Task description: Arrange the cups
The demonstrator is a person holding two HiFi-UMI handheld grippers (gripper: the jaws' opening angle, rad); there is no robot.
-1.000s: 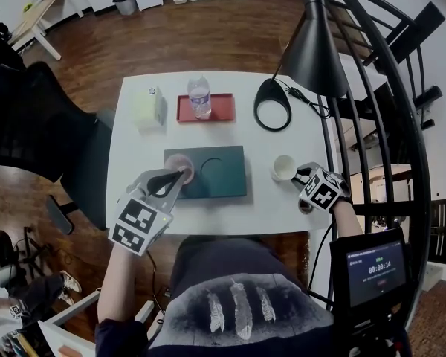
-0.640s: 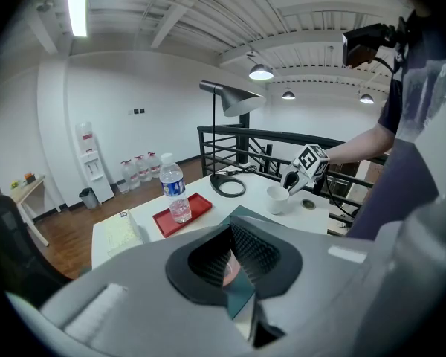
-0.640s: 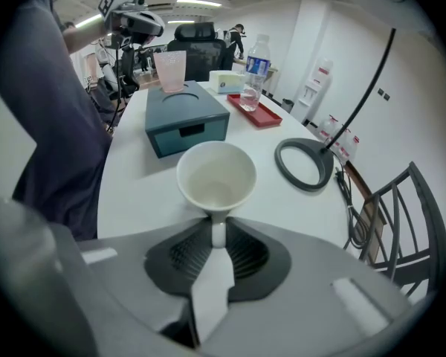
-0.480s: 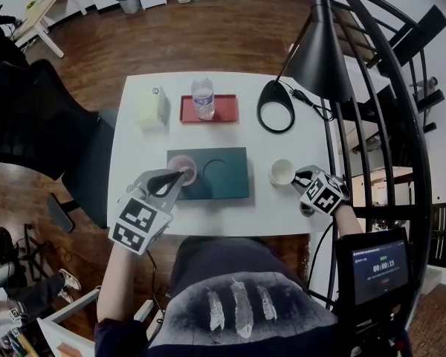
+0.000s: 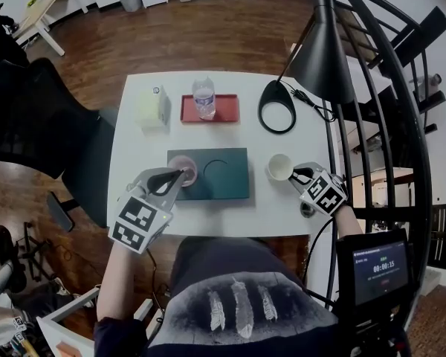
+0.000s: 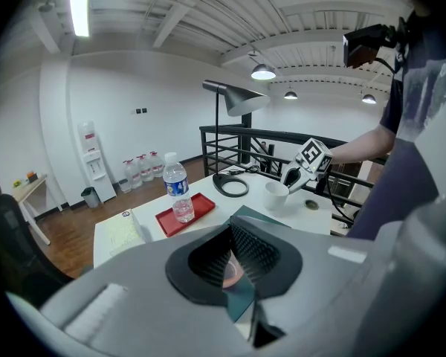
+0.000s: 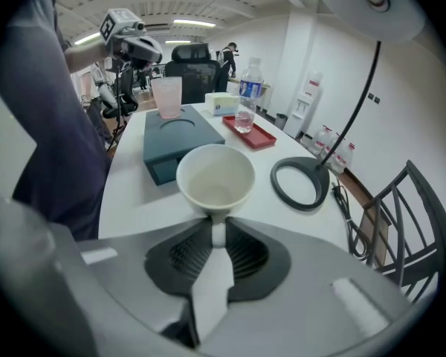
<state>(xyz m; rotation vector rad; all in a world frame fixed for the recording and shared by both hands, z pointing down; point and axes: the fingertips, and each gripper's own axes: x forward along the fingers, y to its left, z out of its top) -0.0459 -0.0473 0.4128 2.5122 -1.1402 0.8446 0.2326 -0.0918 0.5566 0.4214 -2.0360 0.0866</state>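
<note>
The left gripper [image 5: 177, 177] clamps the translucent pink cup's [image 5: 184, 167] rim on the dark tray [image 5: 227, 178]. Right of the tray, the right gripper [image 7: 217, 238] pinches the glossy white cup's [image 7: 215, 178] handle, which shows only in its own view.

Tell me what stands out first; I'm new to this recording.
Two cups, each gripped: the left gripper pinches the rim of a translucent pink plastic cup seated in the left recess of a dark teal block. The right gripper clamps the handle of a white ceramic cup right of that block.
</note>
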